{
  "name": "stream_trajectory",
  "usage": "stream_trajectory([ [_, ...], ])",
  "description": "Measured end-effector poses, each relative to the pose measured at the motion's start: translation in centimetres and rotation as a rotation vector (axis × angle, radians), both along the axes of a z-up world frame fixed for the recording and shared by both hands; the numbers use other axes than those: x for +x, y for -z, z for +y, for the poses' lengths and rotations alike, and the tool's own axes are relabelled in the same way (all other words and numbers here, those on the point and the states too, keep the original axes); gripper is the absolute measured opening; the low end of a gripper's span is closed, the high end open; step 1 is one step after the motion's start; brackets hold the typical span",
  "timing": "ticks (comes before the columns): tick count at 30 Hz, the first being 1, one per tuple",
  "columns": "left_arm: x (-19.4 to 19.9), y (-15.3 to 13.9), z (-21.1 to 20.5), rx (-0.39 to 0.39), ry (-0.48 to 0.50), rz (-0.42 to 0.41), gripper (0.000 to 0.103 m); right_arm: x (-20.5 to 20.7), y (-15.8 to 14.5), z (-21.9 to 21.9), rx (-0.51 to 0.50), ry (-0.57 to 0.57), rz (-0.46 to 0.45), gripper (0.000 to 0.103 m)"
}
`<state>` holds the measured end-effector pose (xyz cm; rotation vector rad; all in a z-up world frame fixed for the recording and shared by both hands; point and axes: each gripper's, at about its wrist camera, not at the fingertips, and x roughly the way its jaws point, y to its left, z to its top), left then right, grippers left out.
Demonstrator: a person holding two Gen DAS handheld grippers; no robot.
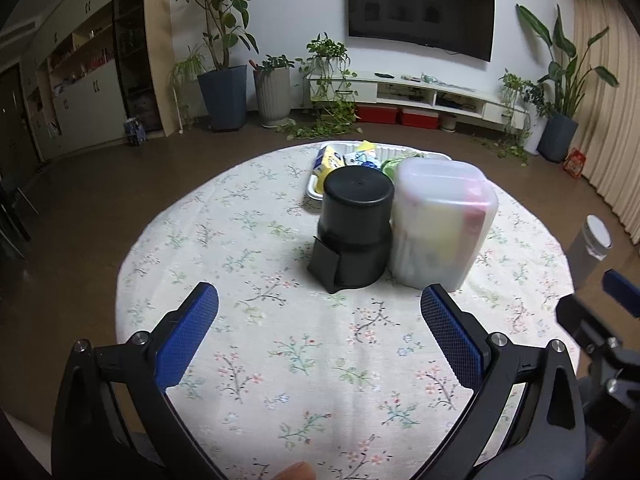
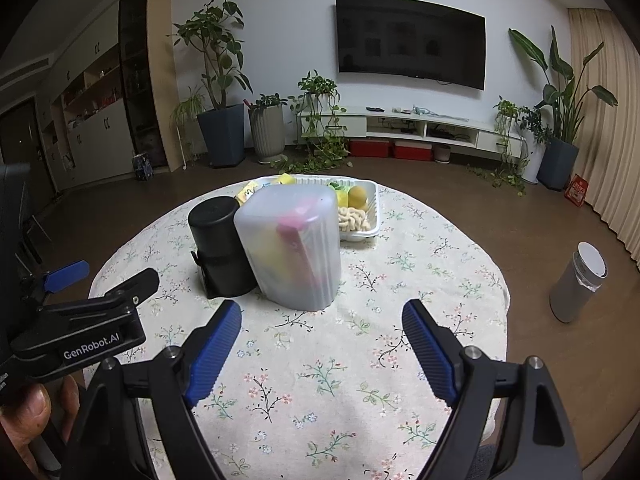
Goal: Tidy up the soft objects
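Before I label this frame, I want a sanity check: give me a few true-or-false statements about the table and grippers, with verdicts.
1. Both grippers are open and hold nothing. True: left gripper, right gripper.
2. The black canister lies on its side. False: it stands upright.
3. The frosted container stands beside the canister. True.
4. The tray sits in front of the container, nearest the grippers. False: it is behind it.
5. The table is bare wood. False: a floral cloth covers it.
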<state>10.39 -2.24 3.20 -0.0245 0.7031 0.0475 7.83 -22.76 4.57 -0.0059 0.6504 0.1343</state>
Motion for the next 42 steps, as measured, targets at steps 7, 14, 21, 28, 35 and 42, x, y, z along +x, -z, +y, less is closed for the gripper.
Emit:
stream_trajectory([
  [7, 0.08, -0.1, -0.11, -0.006, 0.002, -0.016, 0.103, 0.17, 0.27, 0.27, 0.003, 0.023, 0.004, 0.09],
  [14, 0.03, 0.2, -0.82, -0.011, 0.028, -0.009, 0.103, 0.26, 0.56, 0.36, -0.003, 0.048, 0.015, 0.091],
  [21, -0.13, 0.24, -0.42, -0.033, 0.04, -0.02, 0.103, 0.19, 0.52, 0.25, 0.008, 0.047, 0.012, 0.103],
  [28, -0.13, 0.47, -0.85, 0.04, 0.013, -0.018, 0.103, 0.26, 0.65, 0.73, 0.01, 0.027, 0.025, 0.103],
  [35, -0.26, 0.47, -0.1, -0.003, 0.006, -0.026, 0.103, -0.07, 0.17, 0.52, 0.027, 0.041, -0.023, 0.103],
  [42, -0.27, 0.44, -0.26, 0.031, -0.011, -0.024, 0.103, 0.0, 0.16, 0.55, 0.024, 0.035, -0.021, 0.103],
])
